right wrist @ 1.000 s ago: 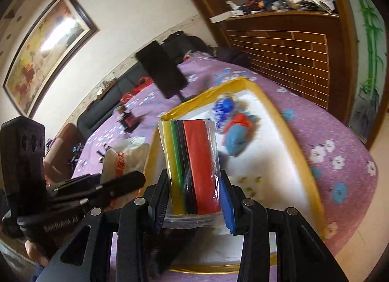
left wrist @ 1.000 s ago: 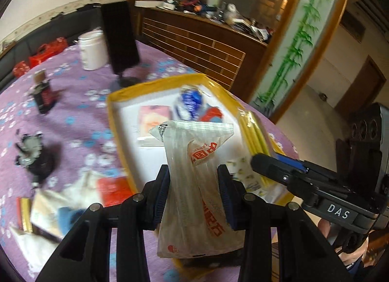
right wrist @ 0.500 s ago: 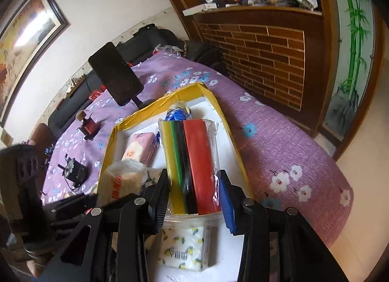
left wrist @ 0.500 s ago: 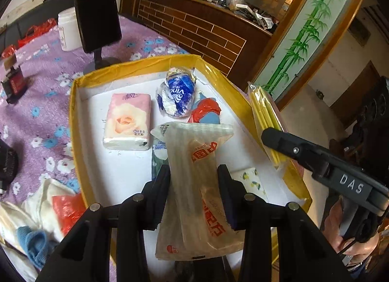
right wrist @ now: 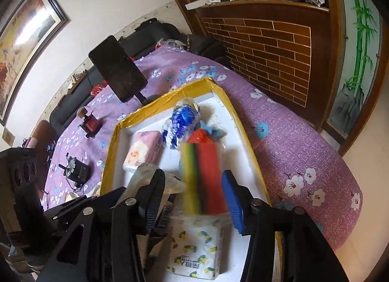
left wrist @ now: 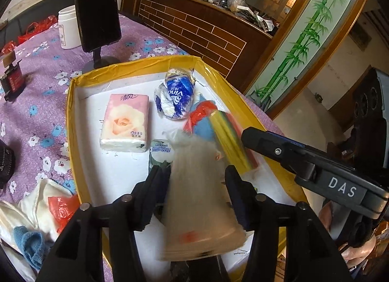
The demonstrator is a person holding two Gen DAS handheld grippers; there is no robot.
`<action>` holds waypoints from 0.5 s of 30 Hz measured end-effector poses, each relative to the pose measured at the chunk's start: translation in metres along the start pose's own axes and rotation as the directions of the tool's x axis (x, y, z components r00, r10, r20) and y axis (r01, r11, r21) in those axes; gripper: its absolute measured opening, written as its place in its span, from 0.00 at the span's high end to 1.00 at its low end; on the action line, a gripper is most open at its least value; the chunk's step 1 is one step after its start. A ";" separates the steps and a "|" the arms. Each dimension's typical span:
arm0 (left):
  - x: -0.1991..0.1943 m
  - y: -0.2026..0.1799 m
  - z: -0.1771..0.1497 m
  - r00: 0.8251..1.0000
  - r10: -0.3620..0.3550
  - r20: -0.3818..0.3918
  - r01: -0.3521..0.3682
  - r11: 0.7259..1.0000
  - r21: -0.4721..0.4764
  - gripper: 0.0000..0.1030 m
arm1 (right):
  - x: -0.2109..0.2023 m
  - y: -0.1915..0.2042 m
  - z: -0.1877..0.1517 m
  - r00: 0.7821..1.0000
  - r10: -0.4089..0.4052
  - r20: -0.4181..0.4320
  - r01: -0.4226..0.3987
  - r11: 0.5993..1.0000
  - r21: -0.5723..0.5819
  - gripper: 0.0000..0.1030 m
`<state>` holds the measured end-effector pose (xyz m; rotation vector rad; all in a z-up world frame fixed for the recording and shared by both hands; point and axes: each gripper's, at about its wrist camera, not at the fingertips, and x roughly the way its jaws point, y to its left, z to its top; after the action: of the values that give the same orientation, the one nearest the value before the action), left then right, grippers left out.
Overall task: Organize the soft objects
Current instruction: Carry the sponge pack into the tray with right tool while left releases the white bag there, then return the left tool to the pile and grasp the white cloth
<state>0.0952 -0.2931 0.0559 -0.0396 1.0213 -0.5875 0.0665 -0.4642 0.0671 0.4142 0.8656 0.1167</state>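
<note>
My left gripper (left wrist: 197,184) hangs over the white tray with a yellow rim (left wrist: 70,116). Its jaws are opening, and a clear plastic bag with red print (left wrist: 199,204) drops between them, blurred, with gaps to both pads. My right gripper (right wrist: 194,194) is over the same tray with its jaws opening too. A pack of yellow, green, black and red strips (right wrist: 204,177) slides down between its fingers, clear of the left pad. In the left wrist view this pack (left wrist: 231,141) lies beside one finger of the right gripper (left wrist: 267,141).
The tray also holds a pink tissue pack (left wrist: 125,121), a blue and white pack (left wrist: 176,98), a red and blue cloth (left wrist: 201,119) and a lemon-print tissue pack (right wrist: 197,245). A phone on a stand (left wrist: 97,7), a white jar (left wrist: 69,28) and loose cloths (left wrist: 48,204) lie outside it.
Both grippers came forward over the tray, then their jaws widened. The clear bag and the coloured pack, held firmly before, now slip downward and look blurred.
</note>
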 end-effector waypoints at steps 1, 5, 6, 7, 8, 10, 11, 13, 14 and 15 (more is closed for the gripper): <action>-0.002 0.000 0.000 1.000 0.000 0.002 0.000 1.000 0.000 0.49 | -0.001 0.001 -0.001 1.000 -0.004 0.004 0.004 1.000 -0.002 0.49; -0.009 0.000 -0.004 1.000 -0.005 0.008 0.005 1.000 0.002 0.49 | -0.010 0.004 -0.004 1.000 0.008 0.019 -0.008 1.000 0.004 0.49; -0.011 0.000 -0.005 1.000 -0.007 0.010 0.007 1.000 0.002 0.49 | -0.012 0.005 -0.006 1.000 0.016 0.019 -0.016 1.000 0.006 0.49; -0.013 0.000 -0.006 1.000 -0.009 0.012 0.009 1.000 0.002 0.49 | -0.014 0.005 -0.007 1.000 0.020 0.020 -0.020 1.000 0.008 0.49; -0.016 0.000 -0.006 1.000 -0.009 0.016 0.009 1.000 0.002 0.49 | -0.016 0.006 -0.009 0.999 0.026 0.023 -0.026 1.000 0.011 0.48; -0.020 0.000 -0.008 1.000 -0.008 0.023 0.008 1.000 0.002 0.49 | -0.017 0.008 -0.013 0.999 0.041 0.021 -0.041 0.999 0.016 0.48; -0.023 0.000 -0.008 1.000 -0.008 0.026 0.008 1.000 0.001 0.49 | -0.018 0.010 -0.015 0.999 0.048 0.020 -0.049 0.999 0.017 0.47; -0.028 0.002 -0.010 0.999 -0.009 0.031 0.009 1.000 -0.002 0.49 | -0.020 0.014 -0.020 0.998 0.060 0.020 -0.061 0.998 0.020 0.47; -0.032 0.004 -0.011 0.999 -0.011 0.035 0.011 1.000 -0.006 0.49 | -0.020 0.015 -0.021 0.998 0.065 0.019 -0.065 0.998 0.019 0.47; -0.035 0.005 -0.012 0.999 -0.014 0.038 0.014 1.000 -0.009 0.49 | -0.022 0.018 -0.023 0.997 0.072 0.018 -0.072 0.997 0.018 0.47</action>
<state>0.0745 -0.2697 0.0754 -0.0656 0.9873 -0.5927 0.0366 -0.4466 0.0769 0.4639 0.8352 0.1712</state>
